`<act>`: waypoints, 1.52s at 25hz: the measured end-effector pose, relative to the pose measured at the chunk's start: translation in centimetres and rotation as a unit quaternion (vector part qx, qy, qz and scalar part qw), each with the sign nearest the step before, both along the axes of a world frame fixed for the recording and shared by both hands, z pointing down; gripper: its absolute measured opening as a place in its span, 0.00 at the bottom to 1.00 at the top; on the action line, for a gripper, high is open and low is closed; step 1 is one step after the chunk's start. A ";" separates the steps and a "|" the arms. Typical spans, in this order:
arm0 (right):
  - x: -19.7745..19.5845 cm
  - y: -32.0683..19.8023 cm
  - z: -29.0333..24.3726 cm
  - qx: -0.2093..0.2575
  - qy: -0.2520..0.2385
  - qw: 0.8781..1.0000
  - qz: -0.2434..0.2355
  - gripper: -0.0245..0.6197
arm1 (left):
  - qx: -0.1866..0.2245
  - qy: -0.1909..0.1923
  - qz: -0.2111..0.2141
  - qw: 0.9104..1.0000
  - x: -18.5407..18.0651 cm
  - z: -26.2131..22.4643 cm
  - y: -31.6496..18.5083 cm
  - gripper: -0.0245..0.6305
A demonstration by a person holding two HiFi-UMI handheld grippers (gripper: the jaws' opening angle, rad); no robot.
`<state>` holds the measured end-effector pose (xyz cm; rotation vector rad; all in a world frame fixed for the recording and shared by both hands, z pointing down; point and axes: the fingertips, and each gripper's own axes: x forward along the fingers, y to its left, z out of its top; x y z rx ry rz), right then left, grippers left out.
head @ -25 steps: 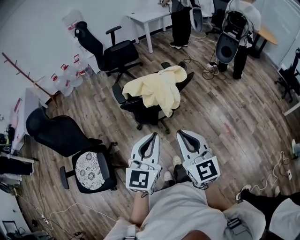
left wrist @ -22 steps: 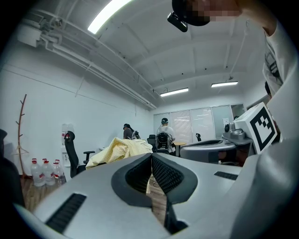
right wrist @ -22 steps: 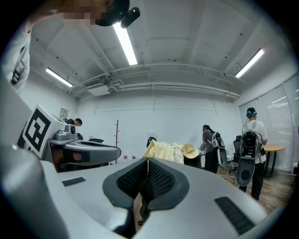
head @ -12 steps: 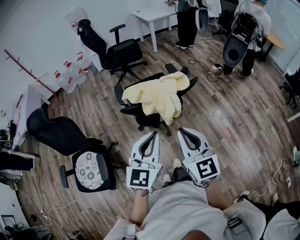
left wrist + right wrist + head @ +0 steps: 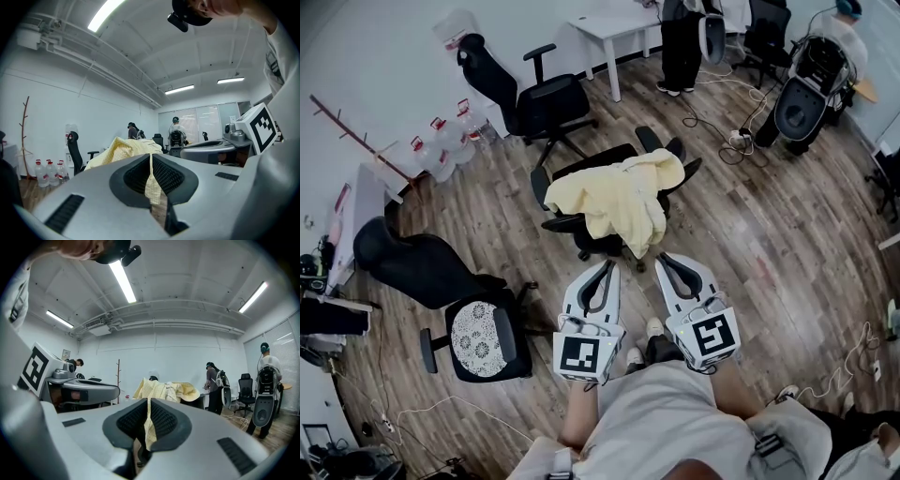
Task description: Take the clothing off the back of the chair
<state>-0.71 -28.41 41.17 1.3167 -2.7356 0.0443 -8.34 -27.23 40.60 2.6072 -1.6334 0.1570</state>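
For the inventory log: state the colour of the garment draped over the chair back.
The garment is pale yellow, and it shows best in the head view.

Open floor leads to the draped chair; another chair stands left.

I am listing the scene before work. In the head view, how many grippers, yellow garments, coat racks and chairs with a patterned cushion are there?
Grippers: 2, left gripper and right gripper
Yellow garments: 1
Coat racks: 1
Chairs with a patterned cushion: 1
Total: 5
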 end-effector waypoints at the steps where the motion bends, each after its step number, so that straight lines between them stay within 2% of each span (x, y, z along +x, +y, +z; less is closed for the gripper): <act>1: 0.0 -0.2 0.1 -0.003 0.000 1.000 0.000 0.07 | 0.000 0.000 -0.001 1.000 0.0 0.0 -0.2 0.07; 26: 0.1 -3.2 0.6 -0.012 0.008 1.000 -0.003 0.08 | -0.008 -0.009 -0.005 1.000 -0.2 1.0 -3.3 0.07; 28: 0.0 -3.4 0.6 -0.016 0.009 1.000 0.000 0.09 | -0.008 -0.010 -0.005 1.000 -0.2 1.0 -3.5 0.09; 30: -0.1 -3.5 0.9 -0.015 0.008 1.000 -0.002 0.17 | -0.010 -0.010 -0.006 1.000 -0.3 1.0 -3.6 0.12; 38: 0.1 -4.1 1.1 -0.015 0.012 1.000 -0.001 0.21 | -0.019 -0.012 -0.005 1.000 -0.2 1.3 -4.3 0.18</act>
